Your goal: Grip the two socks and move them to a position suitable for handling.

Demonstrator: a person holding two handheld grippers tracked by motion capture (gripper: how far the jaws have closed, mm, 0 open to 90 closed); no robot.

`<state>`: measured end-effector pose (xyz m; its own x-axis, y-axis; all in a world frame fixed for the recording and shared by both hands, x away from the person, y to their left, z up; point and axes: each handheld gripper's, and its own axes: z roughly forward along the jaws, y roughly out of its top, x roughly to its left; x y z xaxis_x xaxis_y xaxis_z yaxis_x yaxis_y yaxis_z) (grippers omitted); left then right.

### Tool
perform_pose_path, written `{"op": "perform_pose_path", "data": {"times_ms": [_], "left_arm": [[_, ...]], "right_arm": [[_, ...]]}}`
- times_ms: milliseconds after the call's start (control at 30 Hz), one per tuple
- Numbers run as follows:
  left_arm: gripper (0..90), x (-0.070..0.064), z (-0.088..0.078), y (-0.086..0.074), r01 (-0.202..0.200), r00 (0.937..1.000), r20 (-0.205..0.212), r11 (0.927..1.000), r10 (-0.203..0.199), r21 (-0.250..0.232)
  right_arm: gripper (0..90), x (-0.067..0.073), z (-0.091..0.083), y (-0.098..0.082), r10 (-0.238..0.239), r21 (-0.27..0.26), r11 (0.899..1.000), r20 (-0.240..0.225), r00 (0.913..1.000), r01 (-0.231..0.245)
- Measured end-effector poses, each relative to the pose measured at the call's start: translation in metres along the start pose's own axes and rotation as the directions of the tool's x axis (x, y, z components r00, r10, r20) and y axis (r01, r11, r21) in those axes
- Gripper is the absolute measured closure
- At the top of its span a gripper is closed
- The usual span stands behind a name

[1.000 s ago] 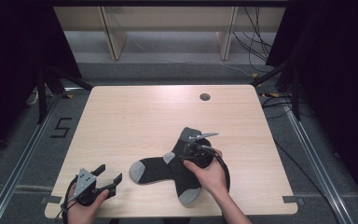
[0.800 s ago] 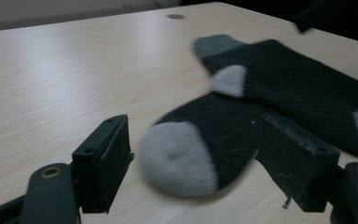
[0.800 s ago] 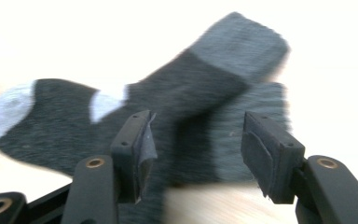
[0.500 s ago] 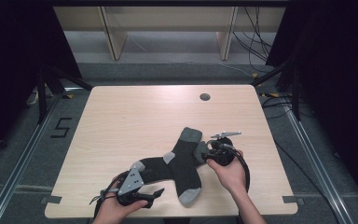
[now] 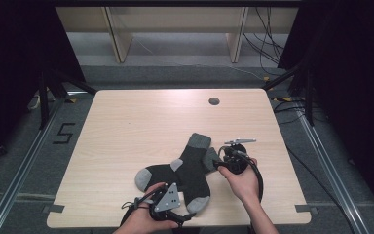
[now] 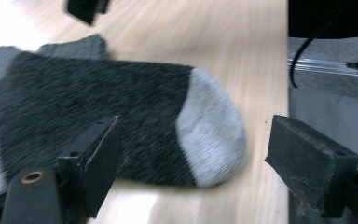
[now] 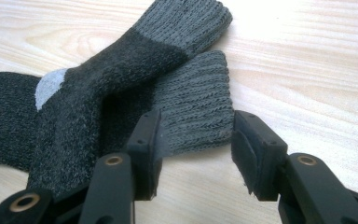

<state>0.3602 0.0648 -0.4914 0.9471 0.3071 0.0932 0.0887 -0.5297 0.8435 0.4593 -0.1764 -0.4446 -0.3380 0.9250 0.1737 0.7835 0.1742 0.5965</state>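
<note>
Two socks point(image 5: 185, 168) crossed on counter point(image 5: 126, 126). My right claw point(image 7: 196, 149), just reopening, straddles lower cuff point(image 7: 193, 112) unpinched; left claw point(image 6: 191, 172) spread at the toe. Risk: snagging both layers.

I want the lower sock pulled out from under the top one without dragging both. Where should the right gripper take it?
By its ribbed grey cuff, coming level from the right side. That end lies bare beyond the top sock, flat on the table, between the right gripper jaws.
</note>
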Motion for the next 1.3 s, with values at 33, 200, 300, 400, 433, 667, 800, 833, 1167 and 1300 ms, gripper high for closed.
{"op": "perform_pose_path", "data": {"times_ms": [33, 200, 300, 400, 433, 667, 800, 833, 1167, 1300], "left_arm": [[18.1, -0.001, 0.003, 0.001, -0.004, 1.0, 0.008, 1.0, 0.004, -0.001], [21.7, -0.004, 0.017, 0.004, -0.031, 0.9992, 0.027, 0.9993, 0.031, 0.02], [24.2, -0.003, 0.024, 0.003, -0.052, 0.9984, 0.027, 0.9977, 0.051, 0.043], [27.0, -0.005, 0.03, 0.002, -0.042, 0.9989, 0.024, 0.9983, 0.041, 0.04], [27.4, -0.004, 0.031, 0.001, -0.049, 0.9985, 0.027, 0.9975, 0.048, 0.05], [39.9, -0.001, 0.035, 0.002, -0.04, 0.9992, 0.011, 0.9971, 0.039, 0.065], [51.2, -0.001, 0.034, 0.002, -0.055, 0.9983, 0.023, 0.997, 0.054, 0.054], [57.0, -0.001, 0.033, 0.003, -0.061, 0.9974, 0.041, 0.9961, 0.059, 0.063], [81.5, 0.0, 0.025, 0.005, -0.02, 0.9963, 0.084, 0.9983, 0.016, 0.055], [81.7, 0.002, 0.014, 0.011, -0.01, 0.9965, 0.083, 0.9992, 0.007, 0.039]], "right_arm": [[53.0, -0.002, 0.001, 0.001, -0.011, -0.009, 1.0, -0.021, 0.9997, 0.011], [51.7, -0.001, 0.003, 0.003, 0.034, 0.007, 0.999, -0.005, 0.9994, -0.034], [51.2, -0.003, 0.004, 0.001, 0.008, 0.002, 1.0, 0.012, 0.9999, -0.008], [50.2, -0.002, 0.002, 0.001, 0.029, 0.003, 1.0, -0.01, 0.9995, -0.029], [49.5, -0.003, 0.002, 0.001, 0.029, -0.001, 1.0, -0.003, 0.9996, -0.029], [48.6, -0.006, -0.004, 0.002, 0.024, -0.008, 1.0, 0.017, 0.9996, -0.024], [48.5, -0.005, -0.003, 0.001, 0.074, -0.021, 0.997, -0.011, 0.9972, -0.074], [48.4, -0.004, -0.002, 0.001, 0.078, -0.019, 0.997, -0.017, 0.9968, -0.078], [47.7, -0.005, -0.001, 0.002, 0.064, -0.013, 0.998, -0.045, 0.9969, -0.065], [47.5, -0.009, 0.001, 0.002, 0.017, -0.015, 1.0, -0.01, 0.9998, -0.017]]}}
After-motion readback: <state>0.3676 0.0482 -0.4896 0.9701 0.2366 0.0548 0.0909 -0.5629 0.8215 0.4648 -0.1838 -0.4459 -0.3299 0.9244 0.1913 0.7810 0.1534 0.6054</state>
